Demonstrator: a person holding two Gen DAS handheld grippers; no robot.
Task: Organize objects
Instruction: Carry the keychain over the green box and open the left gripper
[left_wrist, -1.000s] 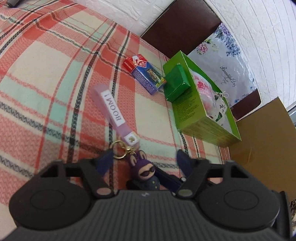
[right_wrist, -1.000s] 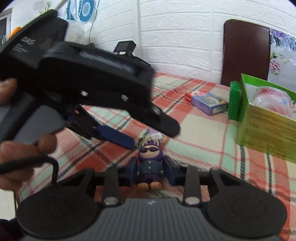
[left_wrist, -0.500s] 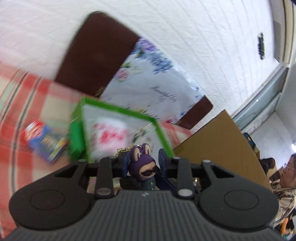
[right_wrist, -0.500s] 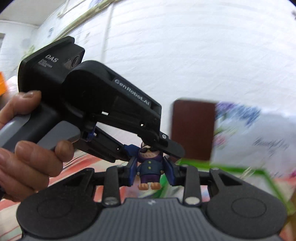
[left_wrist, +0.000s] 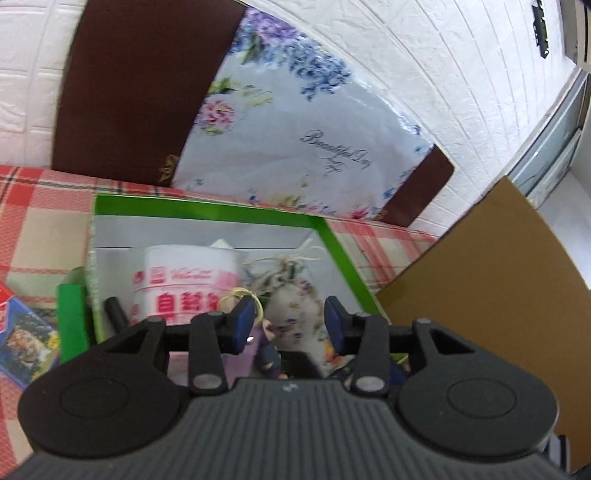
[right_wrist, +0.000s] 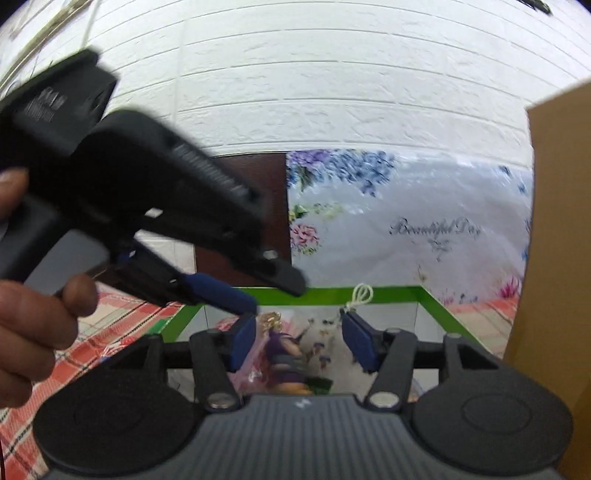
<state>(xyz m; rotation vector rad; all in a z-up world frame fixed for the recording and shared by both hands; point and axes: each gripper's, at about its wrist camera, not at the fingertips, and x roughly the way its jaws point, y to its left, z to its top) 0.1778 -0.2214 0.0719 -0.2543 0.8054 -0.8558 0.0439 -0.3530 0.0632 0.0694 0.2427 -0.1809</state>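
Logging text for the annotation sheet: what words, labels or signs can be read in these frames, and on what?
"Beautiful Day", in script: floral bag behind the green box.
Red Chinese characters, cut off by the left claw; small script above them too blurred: white roll in the box.
Red-and-blue pack: print unreadable.
White lettering on the left claw's body: motion-blurred.

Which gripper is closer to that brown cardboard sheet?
Right. The right gripper hovers over the green box beside the cardboard sheet; the left gripper sits farther left.

Left gripper (left_wrist: 288, 325): jaws apart, above the green box (left_wrist: 207, 210)
Keychain figure (left_wrist: 267, 350): between the jaws, untouched
Box contents: white tub (left_wrist: 184, 288), floral pouch (left_wrist: 299, 314)
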